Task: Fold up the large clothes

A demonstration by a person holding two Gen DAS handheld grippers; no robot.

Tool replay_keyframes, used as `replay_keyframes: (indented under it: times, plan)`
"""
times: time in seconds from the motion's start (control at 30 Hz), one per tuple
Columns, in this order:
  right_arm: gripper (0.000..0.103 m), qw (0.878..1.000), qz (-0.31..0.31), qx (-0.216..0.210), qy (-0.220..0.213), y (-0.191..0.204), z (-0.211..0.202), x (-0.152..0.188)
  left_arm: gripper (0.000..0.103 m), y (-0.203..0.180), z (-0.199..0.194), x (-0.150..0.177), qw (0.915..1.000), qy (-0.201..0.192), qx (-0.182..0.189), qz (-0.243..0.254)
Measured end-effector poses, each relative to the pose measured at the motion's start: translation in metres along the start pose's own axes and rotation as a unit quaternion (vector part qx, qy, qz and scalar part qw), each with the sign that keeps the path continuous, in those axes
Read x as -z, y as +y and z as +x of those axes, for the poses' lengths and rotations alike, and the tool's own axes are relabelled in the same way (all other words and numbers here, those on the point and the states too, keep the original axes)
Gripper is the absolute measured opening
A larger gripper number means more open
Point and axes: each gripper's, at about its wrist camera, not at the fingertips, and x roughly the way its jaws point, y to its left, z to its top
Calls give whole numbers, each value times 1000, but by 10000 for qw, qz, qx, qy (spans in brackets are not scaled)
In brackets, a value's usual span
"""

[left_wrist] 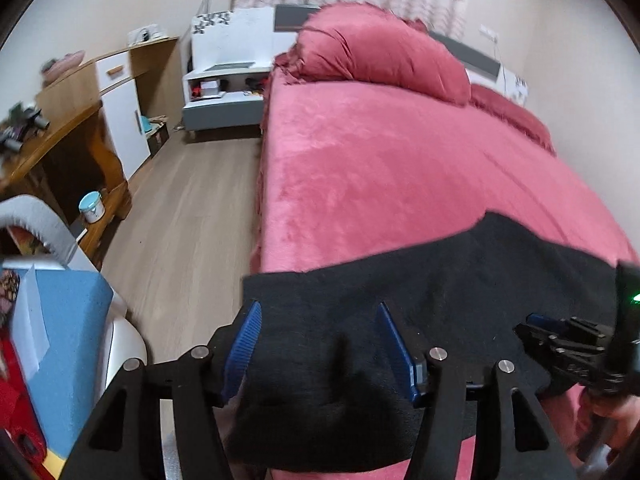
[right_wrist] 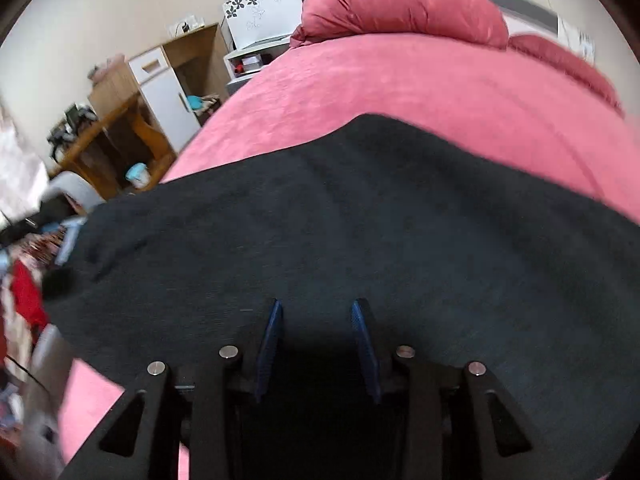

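A large black garment [left_wrist: 420, 280] lies across the near end of a bed with a pink cover [left_wrist: 380, 160]. My left gripper [left_wrist: 320, 332] is open, its blue pads standing wide on either side of the garment's near left edge, which bunches between them. My right gripper [right_wrist: 318, 320] is open above the garment [right_wrist: 320, 208], blue pads apart, with black cloth between and under them. The right gripper also shows at the right edge of the left wrist view [left_wrist: 560, 340].
A pink rolled duvet [left_wrist: 380, 52] and pillow lie at the bed's head. Left of the bed is wood floor [left_wrist: 192, 200], a wooden desk [left_wrist: 60, 140], a white cabinet and a white nightstand [left_wrist: 224, 92]. A blue and red pile [left_wrist: 48, 340] sits at near left.
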Motion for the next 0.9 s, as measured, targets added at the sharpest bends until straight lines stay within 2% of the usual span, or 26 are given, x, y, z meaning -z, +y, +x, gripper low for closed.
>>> replay_keyframes:
  times: [0.07, 0.23, 0.33, 0.43, 0.5, 0.63, 0.73, 0.83, 0.9]
  plan:
    - [38, 9998, 106, -143, 0, 0, -4, 4, 61, -6, 9, 4, 9998, 104, -105, 128]
    - [39, 9988, 152, -461, 48, -13, -11, 22, 58, -4, 41, 26, 9941, 516, -782, 542]
    - [38, 9975, 234, -657, 90, -25, -14, 26, 65, 11, 48, 37, 9947, 596, -708, 438]
    - [38, 9969, 353, -695, 82, -42, -23, 28, 65, 15, 47, 37, 9953, 639, -666, 278]
    - [38, 9967, 487, -622, -171, -54, -35, 26, 65, 14, 44, 34, 9951, 687, -683, 202]
    - [39, 9932, 1025, -160, -536, -101, -63, 30, 64, 9, 31, 27, 9956, 636, -683, 24]
    - [39, 9888, 1357, 228, -570, -136, -72, 35, 64, -2, 15, 17, 9975, 407, -580, 4]
    - [39, 9836, 1604, 598, -559, -160, -74, 40, 64, -27, 7, 6, 9984, 222, -466, 240]
    - [39, 9814, 1768, 572, -472, -168, -68, 41, 64, -47, 6, -1, 9984, 167, -331, 434]
